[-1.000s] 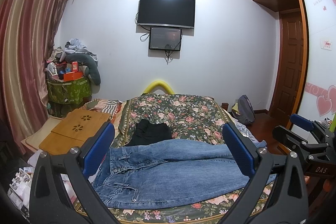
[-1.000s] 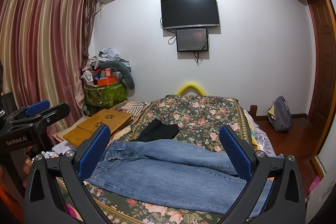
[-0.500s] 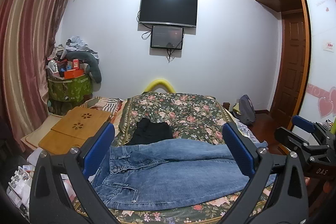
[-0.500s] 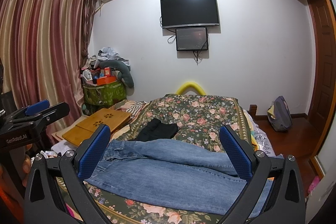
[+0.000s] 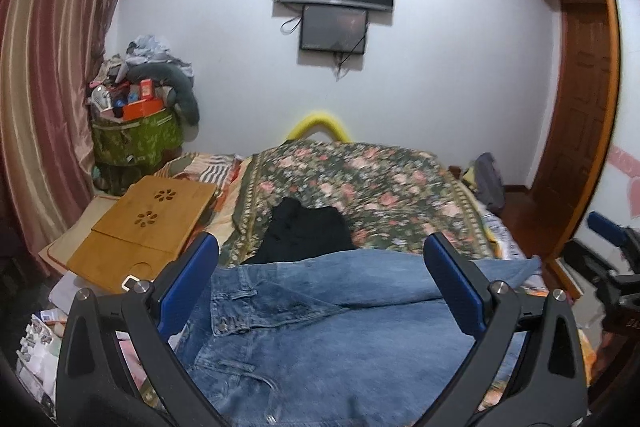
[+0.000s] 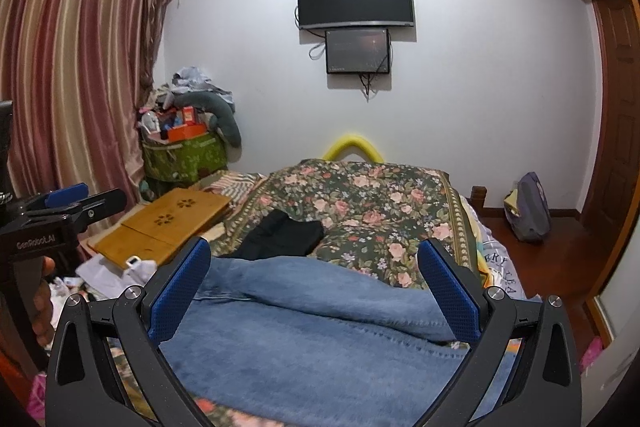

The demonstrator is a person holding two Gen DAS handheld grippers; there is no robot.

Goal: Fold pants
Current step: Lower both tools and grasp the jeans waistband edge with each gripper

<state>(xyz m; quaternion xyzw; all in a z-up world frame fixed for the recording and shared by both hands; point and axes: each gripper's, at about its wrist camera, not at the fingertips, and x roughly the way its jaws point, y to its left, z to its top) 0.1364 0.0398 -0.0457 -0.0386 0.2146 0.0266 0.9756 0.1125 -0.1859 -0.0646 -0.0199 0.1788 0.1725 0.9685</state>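
Jaws spread wide and holding nothing on both left gripper point(image 5: 320, 279) and right gripper point(image 6: 314, 277). Blue jeans point(image 5: 320, 339) lie flat across floral bedspread point(image 5: 372, 187), below both grippers; black garment point(image 5: 304, 235) just beyond waistband.

Left gripper point(image 5: 320, 277) lowered nearer the jeans point(image 5: 320, 339), right gripper point(image 6: 314, 277) likewise closer, jeans larger in view
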